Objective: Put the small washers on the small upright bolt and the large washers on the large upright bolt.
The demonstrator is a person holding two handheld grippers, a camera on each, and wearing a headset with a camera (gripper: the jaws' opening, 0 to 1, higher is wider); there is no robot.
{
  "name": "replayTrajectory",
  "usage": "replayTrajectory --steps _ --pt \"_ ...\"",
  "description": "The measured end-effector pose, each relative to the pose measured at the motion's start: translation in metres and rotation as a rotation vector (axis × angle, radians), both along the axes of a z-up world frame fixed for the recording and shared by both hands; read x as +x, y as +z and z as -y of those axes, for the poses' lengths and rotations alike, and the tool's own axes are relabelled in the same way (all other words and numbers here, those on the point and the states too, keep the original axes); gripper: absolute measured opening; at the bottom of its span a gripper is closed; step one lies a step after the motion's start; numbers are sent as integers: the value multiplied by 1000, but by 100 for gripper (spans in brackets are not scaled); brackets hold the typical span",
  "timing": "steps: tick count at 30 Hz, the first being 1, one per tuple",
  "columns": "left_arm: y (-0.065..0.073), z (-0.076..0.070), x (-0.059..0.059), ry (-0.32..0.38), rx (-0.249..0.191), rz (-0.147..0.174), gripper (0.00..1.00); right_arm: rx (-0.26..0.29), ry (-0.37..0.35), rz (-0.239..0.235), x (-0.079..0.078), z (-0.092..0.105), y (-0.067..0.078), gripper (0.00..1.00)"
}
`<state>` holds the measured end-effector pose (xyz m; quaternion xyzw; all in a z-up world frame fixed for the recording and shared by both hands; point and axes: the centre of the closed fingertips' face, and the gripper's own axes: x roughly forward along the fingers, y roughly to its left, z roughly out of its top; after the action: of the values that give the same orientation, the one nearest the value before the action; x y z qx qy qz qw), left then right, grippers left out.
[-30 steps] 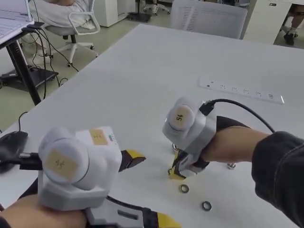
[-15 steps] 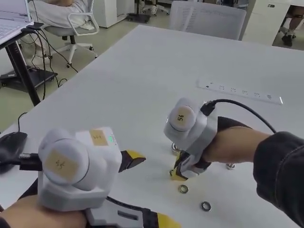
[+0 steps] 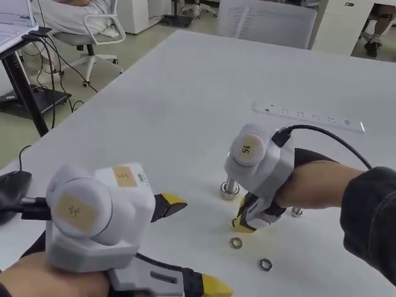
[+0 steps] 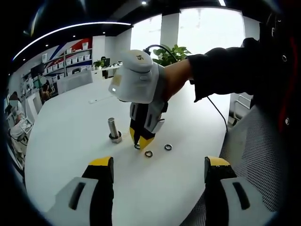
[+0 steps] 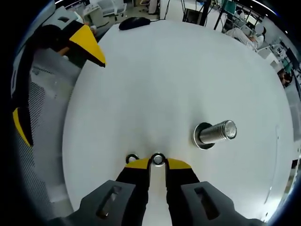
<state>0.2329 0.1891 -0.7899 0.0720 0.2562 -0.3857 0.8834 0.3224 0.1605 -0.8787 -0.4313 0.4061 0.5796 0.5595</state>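
My right gripper (image 3: 246,224) points down at the white table (image 3: 185,111), its jaws nearly closed on a washer (image 5: 158,159) pinched at the yellow tips. The large upright bolt (image 3: 230,185) stands just left of it, also seen as the large bolt (image 5: 214,133) and the large bolt (image 4: 114,129). The small bolt (image 3: 297,211) peeks out behind the right hand. Two loose washers (image 3: 236,242) (image 3: 265,265) lie on the table in front of the right gripper. My left gripper (image 3: 192,244) is open at the near left, holding nothing.
A white power strip (image 3: 306,116) lies farther back on the table. A black mouse (image 3: 9,189) sits at the left edge. Office chairs (image 3: 93,31) and a desk stand beyond the table. The right gripper's cable (image 3: 334,145) trails over the hand.
The right gripper has shifted a little to the right, and the large bolt now shows beside it. The left gripper has stayed put.
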Motion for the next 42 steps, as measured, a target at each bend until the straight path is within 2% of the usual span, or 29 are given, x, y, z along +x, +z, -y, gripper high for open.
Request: replayTrajectory --steps 16,29,32,42 --pt "-1 2 0 -6 7 -3 79 -4 -64 4 0 37 7 13" --pt "-1 3 -1 -12 5 -1 79 -11 -117 4 -5 71 18 13" --pt "-1 3 -1 -14 4 -1 79 -3 -135 -13 -7 77 21 13" --pt "-2 6 -3 -28 5 -7 79 -15 -175 11 -1 101 34 13"
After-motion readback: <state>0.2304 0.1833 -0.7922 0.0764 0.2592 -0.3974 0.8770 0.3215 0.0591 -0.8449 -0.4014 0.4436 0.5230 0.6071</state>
